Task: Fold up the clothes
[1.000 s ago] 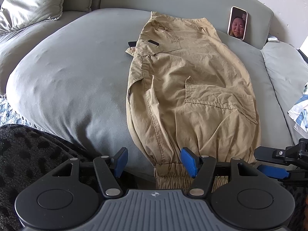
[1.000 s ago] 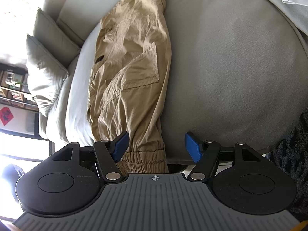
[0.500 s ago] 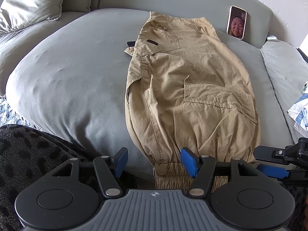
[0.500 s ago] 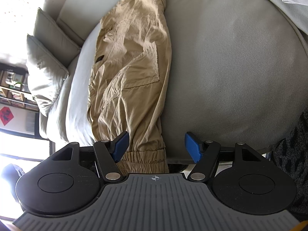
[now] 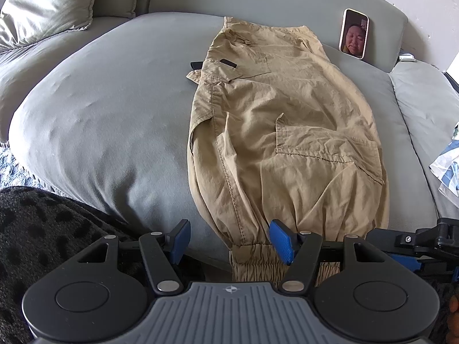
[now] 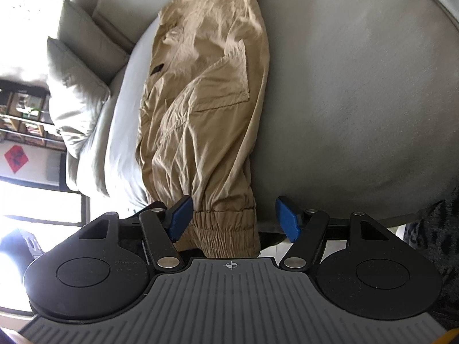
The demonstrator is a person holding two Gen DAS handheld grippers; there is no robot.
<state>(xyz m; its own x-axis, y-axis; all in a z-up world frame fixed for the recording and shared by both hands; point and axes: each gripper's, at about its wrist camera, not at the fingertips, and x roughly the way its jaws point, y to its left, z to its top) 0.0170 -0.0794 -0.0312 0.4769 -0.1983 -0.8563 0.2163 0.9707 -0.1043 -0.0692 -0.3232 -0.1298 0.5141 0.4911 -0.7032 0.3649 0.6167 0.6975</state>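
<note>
Looking down at the big grey sofa [image 5: 100,120], I see its wide seat cushion filling most of both views, with pale pillows [image 5: 48,5] at the far left corner against the backrest. Next to the seat on the right lies a second cushion with a blue-and-white cloth [image 5: 447,166] at its edge.

Stretched along the seat, from the backrest to the front edge, lie the tan trousers [image 5: 287,132], folded lengthwise so one leg sits on the other. Their waist is at the far end, a cargo pocket faces up in the middle, and the elastic cuffs [image 6: 226,226] hang just over the front edge of the cushion, nearest to me. A small dark strap pokes out from the left side near the waist.

My left gripper [image 5: 229,240] is spread apart, holding nothing; its right pad is in front of the left side of the cuffs, its left pad over bare cushion. My right gripper [image 6: 232,218] is spread too, its pads either side of the cuffs, the left one just beside the fabric; I cannot tell whether it touches.

Propped upright against the backrest at the far right corner stands a phone [image 5: 353,33] with a lit screen.
</note>
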